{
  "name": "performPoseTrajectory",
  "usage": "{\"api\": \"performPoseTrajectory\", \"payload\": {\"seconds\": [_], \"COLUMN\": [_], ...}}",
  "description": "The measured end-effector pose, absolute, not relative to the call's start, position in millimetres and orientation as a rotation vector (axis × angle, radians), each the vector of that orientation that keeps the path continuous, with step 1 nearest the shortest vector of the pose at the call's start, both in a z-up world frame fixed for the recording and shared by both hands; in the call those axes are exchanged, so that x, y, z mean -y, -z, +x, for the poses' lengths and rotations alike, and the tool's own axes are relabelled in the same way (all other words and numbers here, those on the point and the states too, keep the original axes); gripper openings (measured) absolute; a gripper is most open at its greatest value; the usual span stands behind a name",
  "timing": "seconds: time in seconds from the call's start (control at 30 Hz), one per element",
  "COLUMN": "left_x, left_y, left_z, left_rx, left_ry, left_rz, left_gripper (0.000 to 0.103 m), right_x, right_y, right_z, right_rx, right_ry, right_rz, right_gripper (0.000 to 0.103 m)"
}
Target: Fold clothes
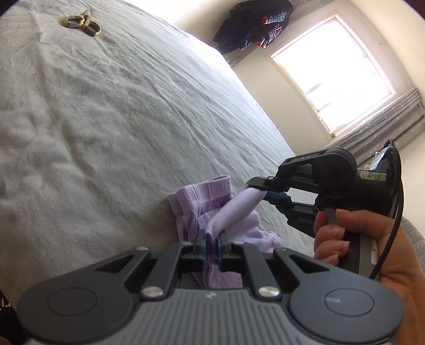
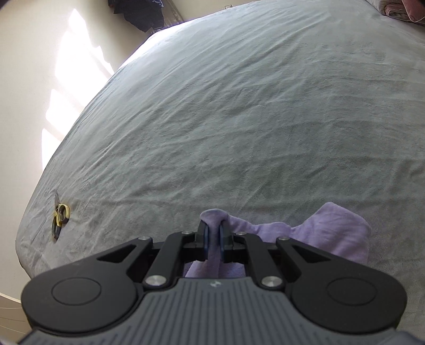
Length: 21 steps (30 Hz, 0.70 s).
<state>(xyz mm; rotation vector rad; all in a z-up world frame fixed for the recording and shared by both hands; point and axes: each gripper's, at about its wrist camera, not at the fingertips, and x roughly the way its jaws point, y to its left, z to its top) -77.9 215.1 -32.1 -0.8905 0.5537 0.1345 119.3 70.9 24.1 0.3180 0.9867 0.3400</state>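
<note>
On my wrinkled grey bedsheet [image 1: 119, 111] a pair of yellow-handled scissors [image 1: 83, 23] lies far off near the edge, while dark clothes [image 1: 255, 24] hang beside the bright window [image 1: 332, 71] and its pale curtain [image 1: 385, 124].

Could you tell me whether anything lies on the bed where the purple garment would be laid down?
Nothing visible does: both grippers already pinch the purple garment, and the grey bedsheet ahead is bare; the scissors lie far off.
</note>
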Motion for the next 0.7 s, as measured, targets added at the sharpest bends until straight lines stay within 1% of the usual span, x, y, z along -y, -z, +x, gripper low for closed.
{"api": "performPoseTrajectory", "payload": {"seconds": [0.17, 0.27, 0.3, 0.33, 0.4, 0.47, 0.63, 0.67, 0.7], "left_x": [-224, -229, -230, -231, -232, -231, -216, -210, -204], "left_y": [39, 37, 36, 33, 24, 12, -18, -20, -23], "left_z": [-79, -84, -85, -87, -91, -93, -75, -68, -61], "left_rx": [-0.558, -0.571, -0.576, -0.573, -0.551, -0.517, -0.497, -0.512, -0.527], "left_ry": [-0.176, -0.197, -0.204, -0.211, -0.222, -0.23, -0.157, -0.12, -0.084], "left_rz": [-0.893, -0.87, -0.862, -0.85, -0.814, -0.772, -0.622, -0.58, -0.537], "left_gripper": [0.008, 0.012, 0.014, 0.017, 0.033, 0.035, 0.035, 0.033, 0.028], "right_x": [-82, -77, -73, -67, -55, -41, -5, 2, 9], "right_y": [-17, -18, -19, -22, -27, -33, -33, -30, -26], "right_z": [121, 120, 119, 119, 114, 107, 81, 76, 72], "right_rx": [-0.991, -0.963, -0.95, -0.936, -0.897, -0.851, -0.733, -0.717, -0.705], "right_ry": [-0.349, -0.381, -0.398, -0.411, -0.419, -0.417, -0.366, -0.358, -0.351], "right_rz": [0.322, 0.372, 0.394, 0.414, 0.424, 0.403, 0.285, 0.265, 0.25], "right_gripper": [0.011, 0.019, 0.02, 0.029, 0.043, 0.043, 0.043, 0.043, 0.043]}}
